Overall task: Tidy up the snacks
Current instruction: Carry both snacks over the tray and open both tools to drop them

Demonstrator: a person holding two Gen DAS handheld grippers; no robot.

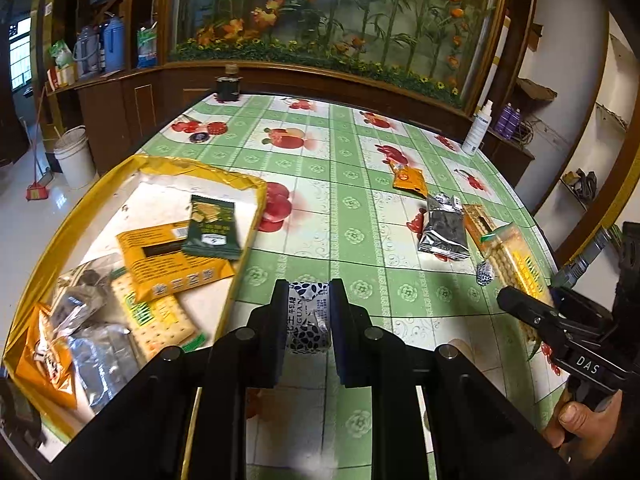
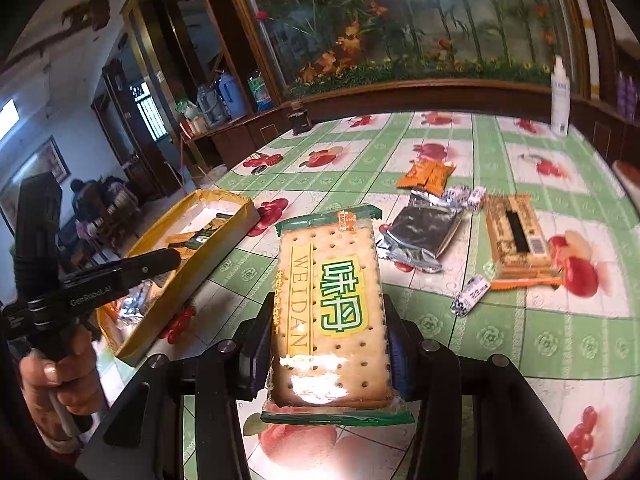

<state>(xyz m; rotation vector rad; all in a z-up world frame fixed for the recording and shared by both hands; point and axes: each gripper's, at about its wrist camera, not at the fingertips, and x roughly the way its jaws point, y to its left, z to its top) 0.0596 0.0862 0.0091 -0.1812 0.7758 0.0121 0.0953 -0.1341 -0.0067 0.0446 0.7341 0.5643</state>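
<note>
On the green-checked fruit-print worktop (image 1: 352,208), near edge: left hand-held gripper (image 1: 308,316) pinching a small blue-and-white patterned candy wrapper (image 1: 308,320) between its pads, just right of the yellow-rimmed cardboard tray (image 1: 244,240). Tray holds a dark green cracker pack (image 1: 212,228), an orange flat packet (image 1: 172,264), a clear-wrapped cracker sleeve (image 1: 160,320) and silver foil pouches. Right hand-held gripper (image 2: 328,344) clamped on a clear-wrapped WEIDAN soda cracker pack (image 2: 332,312), held above the worktop. Farther right, loose on the cloth: silver foil pouch (image 2: 424,232), orange snack packets (image 2: 428,174), tan biscuit pack (image 2: 516,236), small blue-and-white candy (image 2: 472,294). White spray bottle (image 2: 559,96) at far right edge.
</note>
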